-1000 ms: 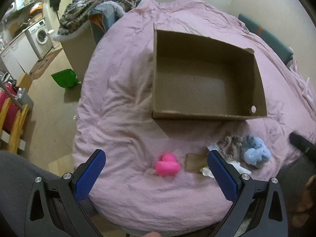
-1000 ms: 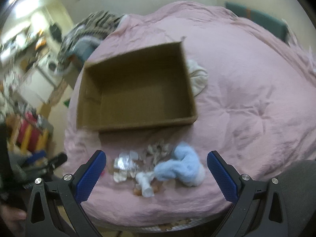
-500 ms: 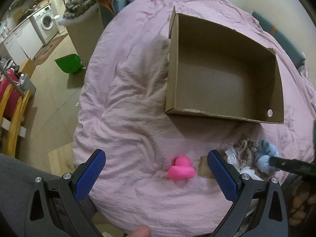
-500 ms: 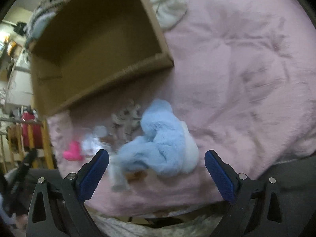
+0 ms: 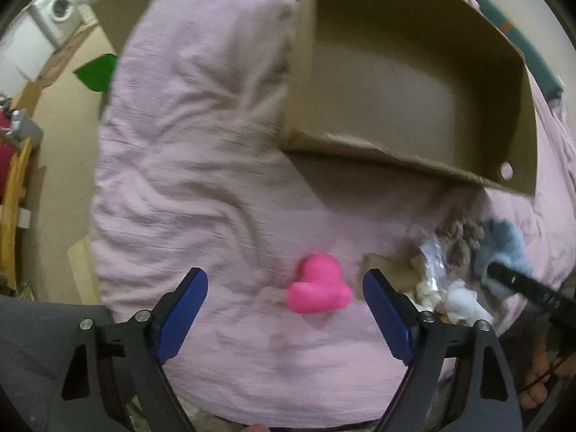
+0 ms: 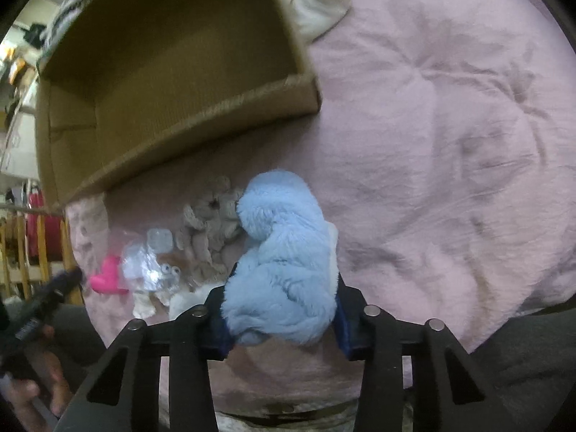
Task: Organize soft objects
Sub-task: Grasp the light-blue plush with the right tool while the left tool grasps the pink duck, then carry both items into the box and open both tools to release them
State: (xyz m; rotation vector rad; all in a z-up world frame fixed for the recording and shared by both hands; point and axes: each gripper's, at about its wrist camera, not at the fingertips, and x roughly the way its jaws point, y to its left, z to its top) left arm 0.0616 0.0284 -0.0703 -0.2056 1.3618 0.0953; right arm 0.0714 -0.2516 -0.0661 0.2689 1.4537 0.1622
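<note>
Nothing legible shows in either view — no word, brand, number or sign can be made out. The cardboard box has plain brown walls, and the crinkled clear packet among the soft things near the bed's edge is too blurred to tell any print.

My tongs' pads are blue on black arms. Bedspread pale pink, box plain brown, heart hot pink, plush light blue, lower centre of the frame.
</note>
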